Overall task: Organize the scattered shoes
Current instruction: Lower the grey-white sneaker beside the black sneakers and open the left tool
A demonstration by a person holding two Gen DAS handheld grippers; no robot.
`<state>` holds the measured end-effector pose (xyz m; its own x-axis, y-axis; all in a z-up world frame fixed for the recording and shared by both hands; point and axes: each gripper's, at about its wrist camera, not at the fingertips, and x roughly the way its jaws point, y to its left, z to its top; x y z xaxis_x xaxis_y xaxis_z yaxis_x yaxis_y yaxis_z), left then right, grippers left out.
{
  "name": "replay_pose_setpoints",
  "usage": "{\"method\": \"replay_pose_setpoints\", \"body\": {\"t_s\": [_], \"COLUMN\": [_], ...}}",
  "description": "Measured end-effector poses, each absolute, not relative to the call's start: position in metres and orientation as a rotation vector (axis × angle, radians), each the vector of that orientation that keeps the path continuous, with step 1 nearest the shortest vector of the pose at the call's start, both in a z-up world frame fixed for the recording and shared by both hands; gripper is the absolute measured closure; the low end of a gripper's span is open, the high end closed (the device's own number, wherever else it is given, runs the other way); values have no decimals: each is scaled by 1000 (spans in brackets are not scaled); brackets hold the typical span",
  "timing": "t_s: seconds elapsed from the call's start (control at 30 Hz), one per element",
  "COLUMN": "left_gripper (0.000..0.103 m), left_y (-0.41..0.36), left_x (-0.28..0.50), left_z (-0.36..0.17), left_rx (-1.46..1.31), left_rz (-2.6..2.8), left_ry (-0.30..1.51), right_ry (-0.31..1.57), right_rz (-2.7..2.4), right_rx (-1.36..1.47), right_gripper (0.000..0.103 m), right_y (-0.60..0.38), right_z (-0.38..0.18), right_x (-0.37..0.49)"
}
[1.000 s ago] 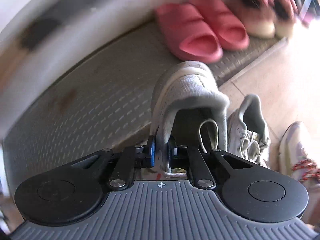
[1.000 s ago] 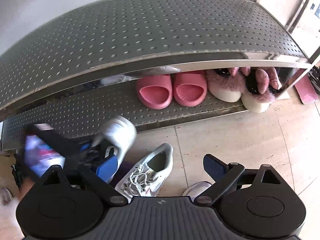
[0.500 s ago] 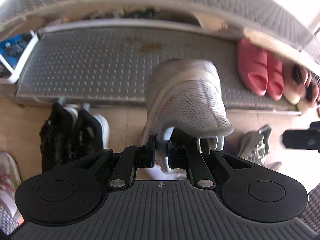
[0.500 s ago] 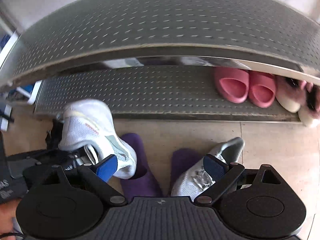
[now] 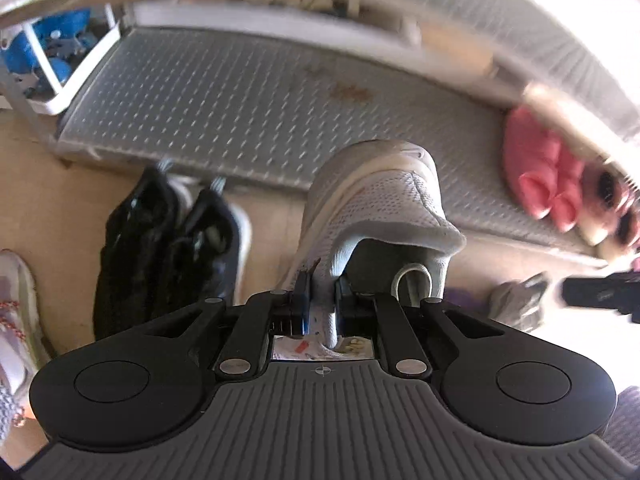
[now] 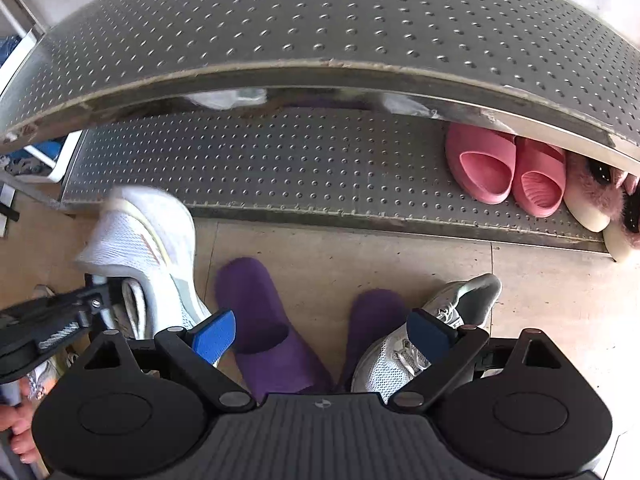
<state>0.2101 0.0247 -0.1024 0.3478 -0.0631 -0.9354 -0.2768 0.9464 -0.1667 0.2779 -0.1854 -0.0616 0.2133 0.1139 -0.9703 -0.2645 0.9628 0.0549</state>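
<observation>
The sneaker held in the left tool was pale grey-white mesh. The shelf was grey metal with a dotted stud pattern. The slides at 2 o'clock were pink; the slippers at 6 o'clock were purple. The tool pads were blue.

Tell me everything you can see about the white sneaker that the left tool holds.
The white sneaker has a pale mesh upper, a thick light sole and a padded collar with a loop at the heel. The left tool is shut on the collar's edge, so the shoe hangs off the floor, toe away from the camera, in front of the lower shelf. In the right wrist view thin coloured stripes mark its side. Nothing else touches it.
</observation>
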Motion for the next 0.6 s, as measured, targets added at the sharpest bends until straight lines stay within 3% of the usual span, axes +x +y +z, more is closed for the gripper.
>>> {"method": "replay_pose_setpoints", "body": {"t_s": [0.07,0.13,0.17,0.3,0.6], "left_gripper": [85,56,47,37,31], "left_y": [29,35,36,32,15], "left_x": [219,223,222,218,184], "left_z": [-130,-151,-154,-144,-106], "left_rx": [-276,-265,-275,-122,80], "left_rz": [164,197,196,214,4], "left_ry": [1316,1399,1408,1419,1343], "right_ry": [1338,1342,1345,1342,1358], "right_rz": [262,259,256,260,386], "right_rx": [-142,-151,-156,-156,-149], "right_gripper": [10,10,10,10,13], "right_y": [-185,-185,-184,-178,-143], "right_z": [-64,-65,-65,-65,-89], "right_x": [278,279,280,282,276]}}
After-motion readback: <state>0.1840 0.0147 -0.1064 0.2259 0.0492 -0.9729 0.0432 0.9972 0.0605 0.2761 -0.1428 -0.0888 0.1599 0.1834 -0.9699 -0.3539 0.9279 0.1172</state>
